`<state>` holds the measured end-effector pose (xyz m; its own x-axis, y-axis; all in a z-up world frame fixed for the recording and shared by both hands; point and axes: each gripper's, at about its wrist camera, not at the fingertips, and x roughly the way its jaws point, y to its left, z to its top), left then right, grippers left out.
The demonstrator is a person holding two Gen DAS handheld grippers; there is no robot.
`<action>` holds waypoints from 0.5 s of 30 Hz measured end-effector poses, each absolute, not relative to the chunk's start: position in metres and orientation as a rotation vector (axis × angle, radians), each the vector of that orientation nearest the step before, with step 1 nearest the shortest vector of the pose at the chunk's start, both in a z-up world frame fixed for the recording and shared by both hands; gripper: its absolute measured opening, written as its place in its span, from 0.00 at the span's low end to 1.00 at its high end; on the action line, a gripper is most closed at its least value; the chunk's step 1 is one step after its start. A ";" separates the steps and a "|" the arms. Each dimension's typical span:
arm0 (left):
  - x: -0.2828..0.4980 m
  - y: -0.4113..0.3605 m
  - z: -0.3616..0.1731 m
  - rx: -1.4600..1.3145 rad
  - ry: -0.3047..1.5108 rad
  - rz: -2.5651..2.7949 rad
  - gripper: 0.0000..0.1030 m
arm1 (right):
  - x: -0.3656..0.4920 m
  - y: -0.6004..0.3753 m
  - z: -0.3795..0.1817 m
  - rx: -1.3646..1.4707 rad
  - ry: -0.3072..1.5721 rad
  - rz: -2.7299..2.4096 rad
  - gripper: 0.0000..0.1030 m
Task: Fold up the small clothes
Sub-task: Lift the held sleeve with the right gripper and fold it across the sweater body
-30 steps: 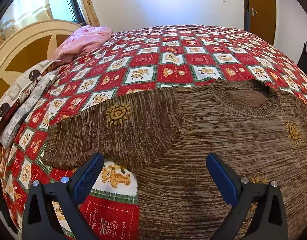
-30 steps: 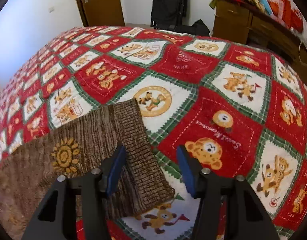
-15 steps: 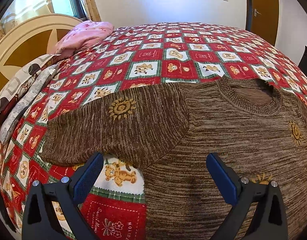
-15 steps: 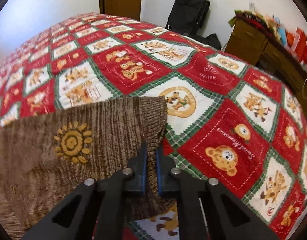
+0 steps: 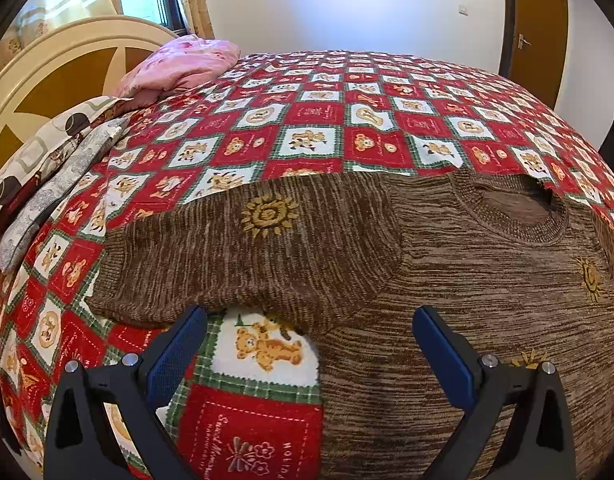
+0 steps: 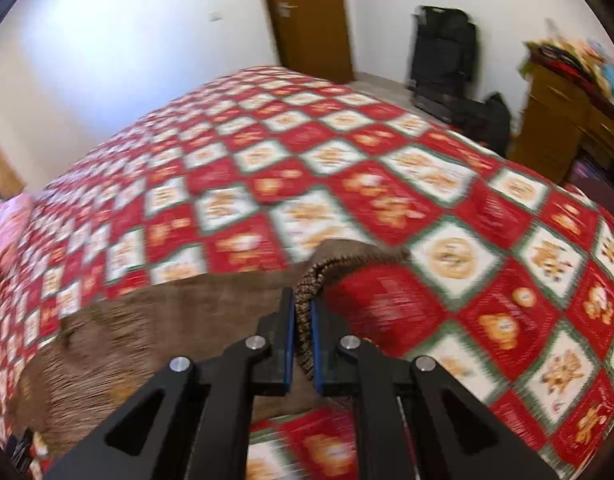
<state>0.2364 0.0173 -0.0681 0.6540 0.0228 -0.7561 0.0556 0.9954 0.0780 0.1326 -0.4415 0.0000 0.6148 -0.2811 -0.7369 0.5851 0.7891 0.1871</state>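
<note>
brown knit sweater (image 5: pixel 447 280) lies flat, cuff seemingly pinched by right gripper (image 6: pixel 303 332); left gripper (image 5: pixel 307 344) spread.

A second ago my right tool (image 6: pixel 303 330) stood open over the sweater's (image 6: pixel 159 320) sleeve cuff (image 6: pixel 313 280); I then closed it on the ribbed edge, and I lifted the cuff clear of the bed quilt (image 6: pixel 447 208), swinging it so the view blurred. My left tool (image 5: pixel 309 354) drifted slightly, and the spread sleeve (image 5: pixel 247 256) sat lower and nearer in its view.
</note>
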 end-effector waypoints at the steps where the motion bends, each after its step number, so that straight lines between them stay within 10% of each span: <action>1: 0.236 0.020 -0.068 0.092 0.857 -0.015 0.99 | 0.143 -0.421 0.004 0.428 0.751 -0.468 0.10; 15: 0.235 0.063 -0.066 0.060 0.842 0.052 0.99 | 0.243 -0.211 -0.050 0.367 0.828 0.016 0.10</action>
